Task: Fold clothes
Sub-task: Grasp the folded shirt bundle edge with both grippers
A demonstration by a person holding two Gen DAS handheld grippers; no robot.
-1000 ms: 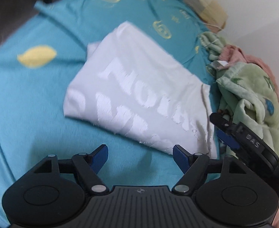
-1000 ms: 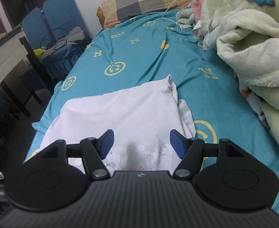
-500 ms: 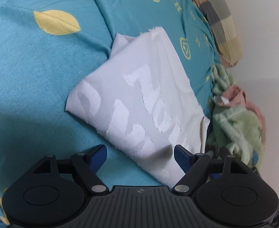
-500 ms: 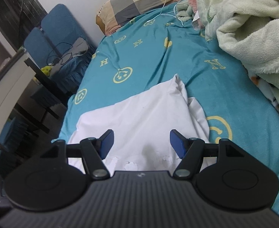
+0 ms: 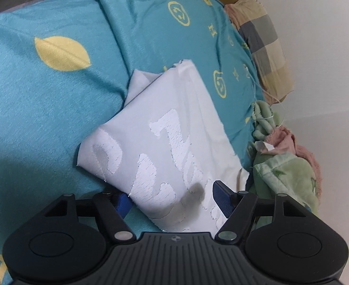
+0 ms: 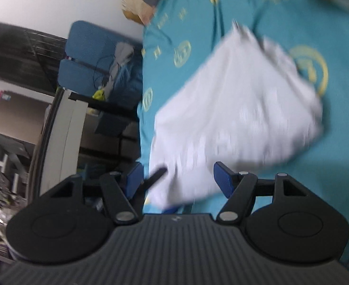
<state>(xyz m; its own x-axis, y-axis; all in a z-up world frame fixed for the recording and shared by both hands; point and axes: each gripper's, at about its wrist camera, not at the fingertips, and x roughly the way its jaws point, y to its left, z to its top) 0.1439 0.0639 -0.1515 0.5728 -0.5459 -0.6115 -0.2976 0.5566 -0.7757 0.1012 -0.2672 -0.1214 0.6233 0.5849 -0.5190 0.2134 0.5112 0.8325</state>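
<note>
A folded white T-shirt [image 5: 169, 142] with raised white lettering lies on the teal bedsheet [image 5: 43, 99]. My left gripper [image 5: 172, 199] is open, its blue fingers straddling the shirt's near edge; the left finger is partly under the cloth. In the blurred right wrist view the same shirt [image 6: 234, 109] lies ahead of my right gripper [image 6: 176, 178], which is open with its fingers on either side of the shirt's near corner. A dark gripper part [image 6: 153, 178] pokes in at the left finger.
A checked pillow [image 5: 264, 42] lies at the head of the bed. A green and pink fleece blanket [image 5: 286, 166] is bunched on the right. Blue chairs [image 6: 96, 61] and a dark desk [image 6: 98, 109] stand beside the bed's edge.
Both grippers moved closer to the shirt's near edge; the left finger slid partly under it. The right gripper has rolled sharply, tilting and blurring its view.
</note>
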